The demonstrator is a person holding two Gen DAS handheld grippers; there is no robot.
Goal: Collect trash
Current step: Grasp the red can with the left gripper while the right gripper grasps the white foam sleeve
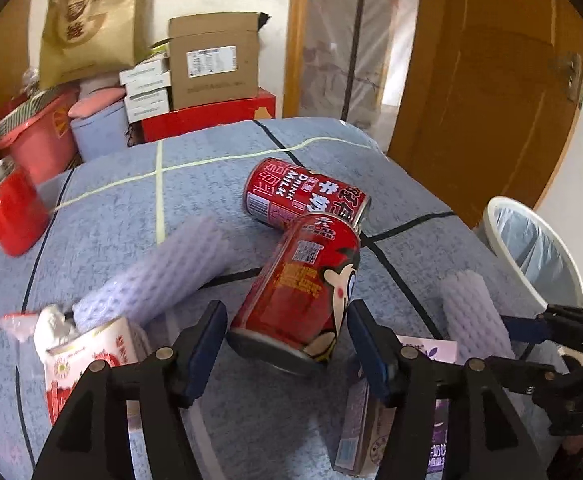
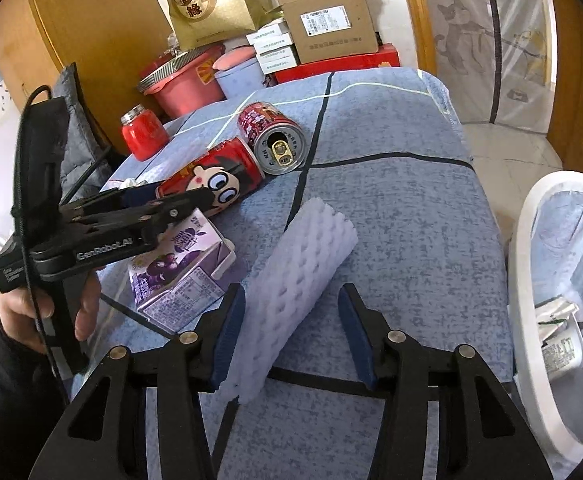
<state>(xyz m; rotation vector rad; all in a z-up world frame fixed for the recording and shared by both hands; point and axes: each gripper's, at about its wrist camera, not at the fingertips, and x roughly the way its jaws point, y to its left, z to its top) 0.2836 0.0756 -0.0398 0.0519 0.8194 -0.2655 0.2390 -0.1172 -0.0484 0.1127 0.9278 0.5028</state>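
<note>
A red milk can (image 1: 303, 280) lies on the blue cloth table (image 1: 131, 208), its base between the jaws of my left gripper (image 1: 285, 312), which is open with a small gap at each pad. A second red can (image 1: 303, 192) lies just behind, touching it. In the right wrist view a white foam net sleeve (image 2: 299, 264) lies between the jaws of my right gripper (image 2: 291, 296), which is open. The left pad is at the foam and the right pad stands clear of it. A purple drink carton (image 2: 179, 268) lies to its left, under the left gripper (image 2: 179, 204).
A white bin (image 2: 551, 280) with a liner stands off the table's right edge, a carton inside. Another foam sleeve (image 1: 171, 272), a red-and-white packet (image 1: 91, 360) and a red jar (image 1: 11, 208) lie on the left. Boxes, a paper bag and a pink bucket (image 1: 39, 136) stand behind.
</note>
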